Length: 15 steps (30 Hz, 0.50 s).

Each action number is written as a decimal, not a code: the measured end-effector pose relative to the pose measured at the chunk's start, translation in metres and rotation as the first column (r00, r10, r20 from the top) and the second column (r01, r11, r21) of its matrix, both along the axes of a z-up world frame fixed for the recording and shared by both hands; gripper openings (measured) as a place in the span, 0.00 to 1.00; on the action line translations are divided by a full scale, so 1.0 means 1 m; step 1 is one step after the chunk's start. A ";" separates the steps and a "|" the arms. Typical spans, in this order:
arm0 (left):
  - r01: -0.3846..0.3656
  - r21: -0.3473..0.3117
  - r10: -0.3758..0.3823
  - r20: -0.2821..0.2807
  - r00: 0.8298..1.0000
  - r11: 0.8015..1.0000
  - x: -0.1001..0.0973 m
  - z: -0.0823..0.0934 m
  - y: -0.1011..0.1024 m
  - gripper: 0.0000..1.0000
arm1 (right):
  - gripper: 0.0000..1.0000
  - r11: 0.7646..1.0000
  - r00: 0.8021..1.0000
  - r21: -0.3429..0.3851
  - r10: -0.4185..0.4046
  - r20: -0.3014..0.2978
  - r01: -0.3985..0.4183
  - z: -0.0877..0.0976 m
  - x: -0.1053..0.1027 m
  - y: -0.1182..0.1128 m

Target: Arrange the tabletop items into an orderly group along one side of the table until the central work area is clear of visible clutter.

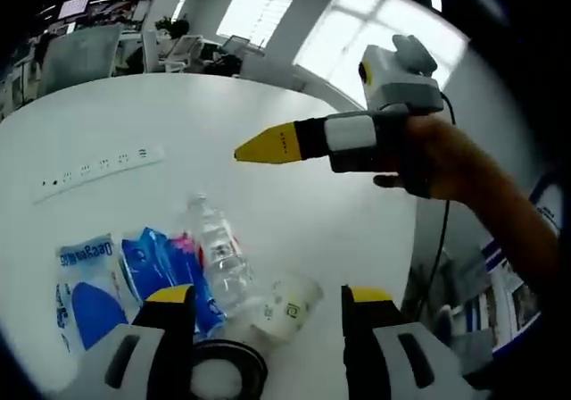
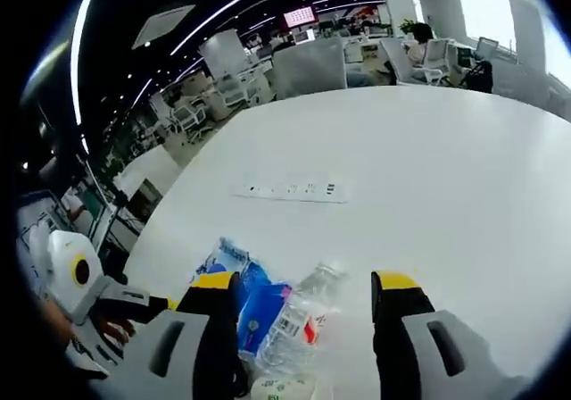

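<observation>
Counter [image 1: 294, 212]: smooth white, slight sheen. Bottle [image 1: 219, 257]: clear glossy plastic, ribbed, printed label. Blue packets [image 1: 94, 284]: shiny plastic film, crinkled. Cup [image 1: 287, 308]: matt white paper. Power strip [image 2: 291, 190]: smooth white plastic.

My left gripper view is bright: daylight pours through the windows [image 1: 357, 25] far beyond the fingers and blows them out to plain white glare. The white worktop [image 1: 178, 123] reflects it evenly, with only a faint soft shadow around the clear bottle [image 1: 217, 250] just ahead of my fingers. In my right gripper view, ceiling light strips [image 2: 241, 3] glow against a dark ceiling, and the worktop [image 2: 401, 150] past the fingers looks washed out. Fisheye bending curves the worktop's edge and the strips. Both views are slightly soft, and the fingers [image 2: 214, 306] nearest the lens look blurred.
</observation>
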<state>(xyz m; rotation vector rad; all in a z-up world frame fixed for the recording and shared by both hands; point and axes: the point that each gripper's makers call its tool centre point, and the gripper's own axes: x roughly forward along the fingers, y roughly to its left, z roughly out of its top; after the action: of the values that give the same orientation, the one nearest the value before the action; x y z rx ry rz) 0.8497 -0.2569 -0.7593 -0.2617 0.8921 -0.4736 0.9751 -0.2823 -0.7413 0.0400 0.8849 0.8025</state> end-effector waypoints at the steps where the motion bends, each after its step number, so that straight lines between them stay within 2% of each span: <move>1: 0.001 0.003 -0.001 -0.008 1.000 1.000 0.003 -0.002 -0.001 0.65 | 0.53 1.000 1.000 0.005 -0.004 -0.007 0.004 -0.001 0.001 0.000; 7: 0.006 0.003 -0.006 -0.040 0.999 1.000 0.013 -0.013 -0.006 0.66 | 0.50 0.999 0.998 0.015 -0.031 -0.060 0.032 -0.019 0.007 0.000; 9: 0.019 0.006 -0.018 -0.082 0.996 1.000 0.015 -0.025 -0.009 0.63 | 0.49 0.999 0.994 0.021 -0.042 -0.099 0.044 -0.030 0.009 0.002; 15: 0.009 -0.002 -0.009 -0.129 0.992 1.000 0.021 -0.042 -0.008 0.58 | 0.44 0.998 0.987 0.035 -0.048 -0.156 0.054 -0.046 0.010 0.010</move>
<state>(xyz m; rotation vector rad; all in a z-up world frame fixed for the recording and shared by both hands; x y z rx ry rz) 0.8706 -0.2650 -0.8014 -0.2924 1.0196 -0.4699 0.9855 -0.2724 -0.7873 0.1606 1.0111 0.7762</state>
